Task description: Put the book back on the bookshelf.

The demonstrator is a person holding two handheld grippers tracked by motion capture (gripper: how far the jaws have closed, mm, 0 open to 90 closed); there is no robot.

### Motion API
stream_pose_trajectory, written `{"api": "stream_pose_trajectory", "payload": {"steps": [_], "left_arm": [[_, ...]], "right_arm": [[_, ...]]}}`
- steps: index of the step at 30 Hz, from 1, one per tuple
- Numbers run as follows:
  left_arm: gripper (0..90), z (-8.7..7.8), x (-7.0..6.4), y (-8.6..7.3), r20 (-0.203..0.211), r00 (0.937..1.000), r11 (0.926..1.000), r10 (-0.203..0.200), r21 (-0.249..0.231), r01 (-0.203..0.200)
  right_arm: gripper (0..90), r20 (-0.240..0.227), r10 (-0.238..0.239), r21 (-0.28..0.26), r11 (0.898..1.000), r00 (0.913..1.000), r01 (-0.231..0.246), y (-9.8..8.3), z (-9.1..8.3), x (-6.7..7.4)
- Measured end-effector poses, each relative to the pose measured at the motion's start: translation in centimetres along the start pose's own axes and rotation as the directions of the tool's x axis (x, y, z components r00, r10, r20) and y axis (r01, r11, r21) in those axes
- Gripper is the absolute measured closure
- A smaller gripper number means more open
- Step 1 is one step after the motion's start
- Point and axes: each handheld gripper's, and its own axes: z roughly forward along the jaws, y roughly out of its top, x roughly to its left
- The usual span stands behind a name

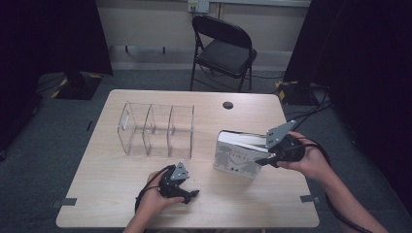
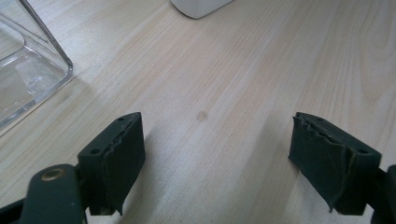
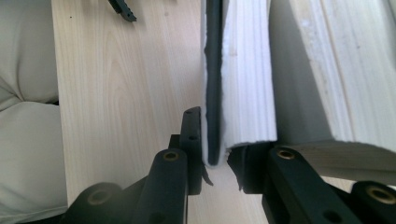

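The right gripper (image 1: 265, 160) was clamped on the near edge of a book (image 1: 236, 155) — its jaws pinched the cover and a thin wad of pages at the book's right end, with the rest of the book stretching away to the left of the fingers. In the right gripper view the dark cover (image 3: 214, 88) ran straight up from between the two black fingers (image 3: 192, 140), squeezed tight with white pages (image 3: 247, 84) just to one side of it. The book stood tilted on the table (image 1: 243, 204), its white front face with small dark figures turned toward the person, its far part lifted against the gripper. The left gripper (image 1: 190, 195) rested low on the table, well apart from the book, jaws spread wide with bare wood between them — nothing was held. In the left gripper view its two black pads (image 2: 119, 158) stood far apart; a corner of the white book (image 2: 201, 7) lay well ahead of the fingertips, and the rounded corner of a clear plastic organiser (image 2: 28, 70) sat ahead and off to the left of them. In the high view that organiser (image 1: 155, 128), with three compartments, stood beyond the left gripper. A black folding chair (image 1: 223, 48) stood behind the table.
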Motion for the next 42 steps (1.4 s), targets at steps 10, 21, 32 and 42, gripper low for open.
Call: {"api": "stream_pose_trajectory", "payload": {"steps": [10, 21, 32, 42], "left_arm": [[17.0, 0.0, 0.0, 0.0, 0.0, 1.0, 1.0, 0.001, 0.0, -0.001], [16.6, 0.0, 0.0, 0.0, 0.001, 1.0, 1.0, 0.0, -0.001, 0.0], [15.5, 0.1, -0.1, 0.0, 0.006, 1.0, 1.0, -0.005, -0.005, 0.005], [15.1, 0.1, -0.1, 0.0, 0.006, 1.0, 1.0, -0.005, -0.003, 0.005]], "right_arm": [[75.6, -0.013, 0.039, 0.017, 0.999, 0.9992, -0.038, 0.1, 0.0, -0.6], [75.4, -0.025, 0.074, 0.037, 0.997, 0.997, -0.073, 0.3, 0.0, -1.3], [74.8, -0.033, 0.095, 0.049, 0.994, 0.9949, -0.094, 0.4, 0.0, -1.6], [71.4, -0.016, 0.104, 0.038, 0.994, 0.9944, -0.104, 0.4, -0.4, -1.6]]}}
